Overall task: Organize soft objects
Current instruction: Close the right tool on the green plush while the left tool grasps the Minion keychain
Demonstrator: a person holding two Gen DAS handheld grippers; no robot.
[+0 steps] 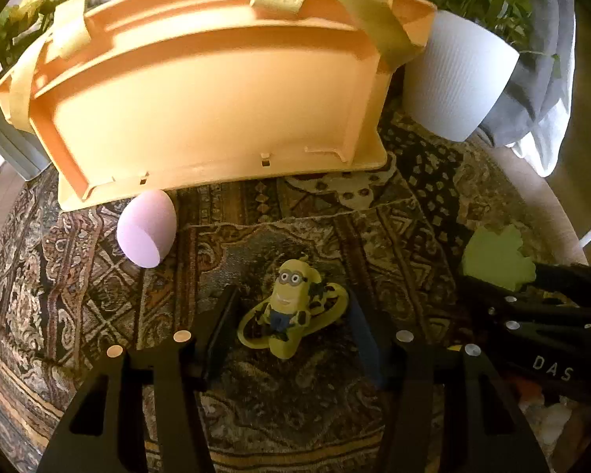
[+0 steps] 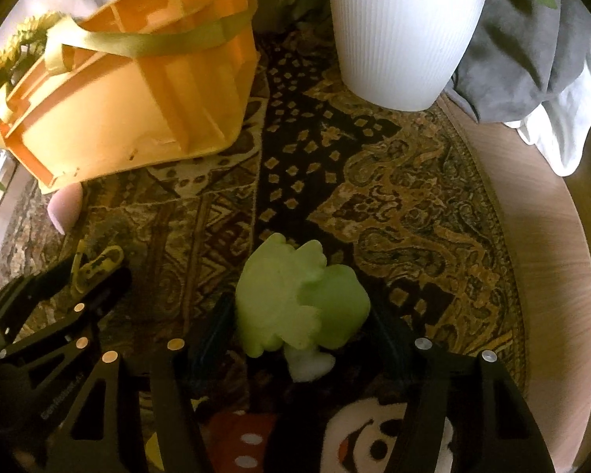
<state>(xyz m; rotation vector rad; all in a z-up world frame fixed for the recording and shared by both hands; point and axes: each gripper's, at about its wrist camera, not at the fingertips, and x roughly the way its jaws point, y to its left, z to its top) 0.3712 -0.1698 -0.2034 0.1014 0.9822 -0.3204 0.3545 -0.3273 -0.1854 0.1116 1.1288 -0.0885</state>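
Two claws (both open) astride toys (image 1: 291, 307)

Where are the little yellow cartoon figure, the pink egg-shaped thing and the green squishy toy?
yellow cartoon figure (image 1: 289, 307), left wrist view, on its body below the goggles.
pink egg-shaped thing (image 1: 147, 228), left wrist view, on its rounded side.
green squishy toy (image 2: 291, 307), right wrist view, on its pale middle.

Warm yellowish light falls from the upper left, brightest on the orange plastic crate (image 1: 216, 90) and white ribbed pot (image 2: 402, 27). The lower parts of both views sink into shadow. Fisheye bending curves everything, with 4 dark vignetted corners and soft edges.
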